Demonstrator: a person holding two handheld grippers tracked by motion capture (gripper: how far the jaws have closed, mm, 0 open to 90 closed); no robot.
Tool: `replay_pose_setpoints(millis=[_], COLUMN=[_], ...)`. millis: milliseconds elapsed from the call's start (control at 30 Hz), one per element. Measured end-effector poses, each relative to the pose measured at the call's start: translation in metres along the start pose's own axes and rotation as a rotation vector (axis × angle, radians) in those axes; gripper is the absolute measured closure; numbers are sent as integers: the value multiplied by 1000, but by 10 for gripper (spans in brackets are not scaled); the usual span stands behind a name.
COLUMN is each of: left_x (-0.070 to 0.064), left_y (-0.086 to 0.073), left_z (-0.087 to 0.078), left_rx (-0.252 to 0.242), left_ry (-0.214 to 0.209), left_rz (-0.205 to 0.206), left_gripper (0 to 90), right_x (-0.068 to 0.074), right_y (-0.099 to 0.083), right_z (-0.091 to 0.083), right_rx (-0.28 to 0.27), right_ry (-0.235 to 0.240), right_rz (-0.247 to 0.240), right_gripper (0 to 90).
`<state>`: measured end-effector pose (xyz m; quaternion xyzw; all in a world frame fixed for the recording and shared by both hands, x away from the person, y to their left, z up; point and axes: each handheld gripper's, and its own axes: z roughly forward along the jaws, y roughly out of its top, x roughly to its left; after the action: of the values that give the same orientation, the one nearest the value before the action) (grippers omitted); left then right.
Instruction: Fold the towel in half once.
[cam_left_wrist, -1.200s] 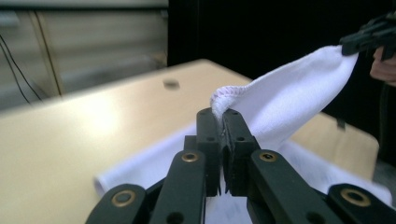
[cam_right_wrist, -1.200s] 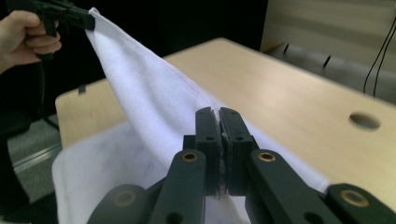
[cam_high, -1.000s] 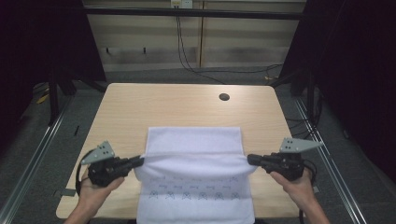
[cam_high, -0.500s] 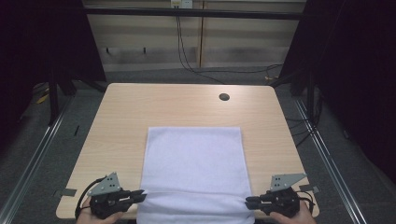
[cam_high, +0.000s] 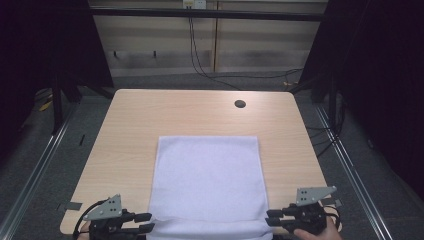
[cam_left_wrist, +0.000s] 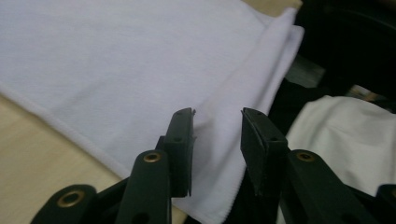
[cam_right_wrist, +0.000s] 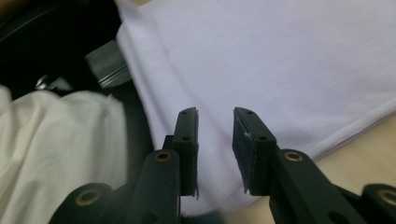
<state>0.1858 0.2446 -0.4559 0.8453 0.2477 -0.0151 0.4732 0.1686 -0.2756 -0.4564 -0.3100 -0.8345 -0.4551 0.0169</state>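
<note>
At the near edge of the pale wooden worktop (cam_high: 140, 125), my two claws sit at the corners of the white rectangular cloth towel (cam_high: 207, 180) — left claw (cam_high: 142, 222) at its near left corner, right claw (cam_high: 275, 217) at its near right. One second ago I held a lifted fold across the middle of the towel; half a second ago my claws had carried it back to the near edge, and there they remain. Both claws now stand parted with a clear gap between the pads, and nothing is held: in the left gripper view the towel's folded edge (cam_left_wrist: 243, 107) lies beyond the open jaws, and likewise its edge in the right gripper view (cam_right_wrist: 154, 93). The towel lies flat and doubled, its far edge well short of the dark round hole (cam_high: 240, 104) in the worktop. I judge this fold complete and released — a second fold, if wanted, would need a fresh grasp.
</note>
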Motion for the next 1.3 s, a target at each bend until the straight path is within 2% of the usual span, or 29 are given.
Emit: replay_pose_setpoints(millis=[33,67,133,167,233,300,333,367,400,433,467,500,533,567,633,733,800,833,867,900,933,1000,1033,1100,1200,1267,1300], left_x=[4,11,27,38,60,79,87,96,102,109,109,122,127,133,142,149,149,149,149,149,152,152,151,150,149,142,140], left_y=[2,7,15,20,30,38,42,46,49,52,52,58,60,63,65,65,64,64,65,65,62,60,61,59,58,56,55], left_z=[2,5,12,17,29,41,46,51,55,59,59,65,67,70,77,85,88,89,93,93,100,101,100,98,96,94,93], left_rx=[-5,-27,-44,-40,-22,8,16,34,38,35,35,37,48,51,52,77,30,23,44,44,76,72,87,89,95,109,111], left_ry=[6,34,51,53,106,140,152,142,164,191,191,211,237,245,260,310,365,357,345,345,354,358,359,352,340,335,332], left_rz=[-4,-15,-47,-62,-87,-108,-122,-134,-124,-134,-134,-153,-137,-134,-158,-128,-132,-136,-128,-128,-111,-95,-87,-94,-93,-75,-76], left_gripper=[641,642,646,645,639,623,611,606,601,589,585,594,602,603,617,634,629,620,610,596,597,633,663,739,795,829,834], right_x=[-2,-8,-21,-28,-43,-58,-65,-73,-80,-86,-92,-98,-101,-106,-113,-121,-125,-129,-132,-132,-137,-138,-139,-137,-136,-134,-132], right_y=[2,6,15,20,31,41,46,50,54,58,62,65,68,70,73,78,80,81,81,81,84,84,84,84,84,81,80], right_z=[1,3,10,14,22,31,35,39,43,47,52,57,60,65,74,88,94,96,98,98,101,102,103,103,102,100,99], right_rx=[-2,-5,-15,-13,-2,6,10,21,32,47,48,58,66,72,94,124,130,126,113,113,109,111,113,134,142,146,147], right_ry=[-8,-23,-56,-74,-110,-150,-163,-168,-179,-189,-193,-211,-218,-224,-247,-272,-290,-300,-300,-300,-312,-313,-325,-346,-328,-304,-296], right_rz=[7,7,28,39,38,56,62,62,66,74,71,70,69,68,60,50,49,50,68,68,73,66,57,29,41,51,50], right_gripper=[718,717,688,688,677,616,589,567,547,541,537,537,537,538,558,563,553,538,531,531,527,535,602,638,689,772,785])
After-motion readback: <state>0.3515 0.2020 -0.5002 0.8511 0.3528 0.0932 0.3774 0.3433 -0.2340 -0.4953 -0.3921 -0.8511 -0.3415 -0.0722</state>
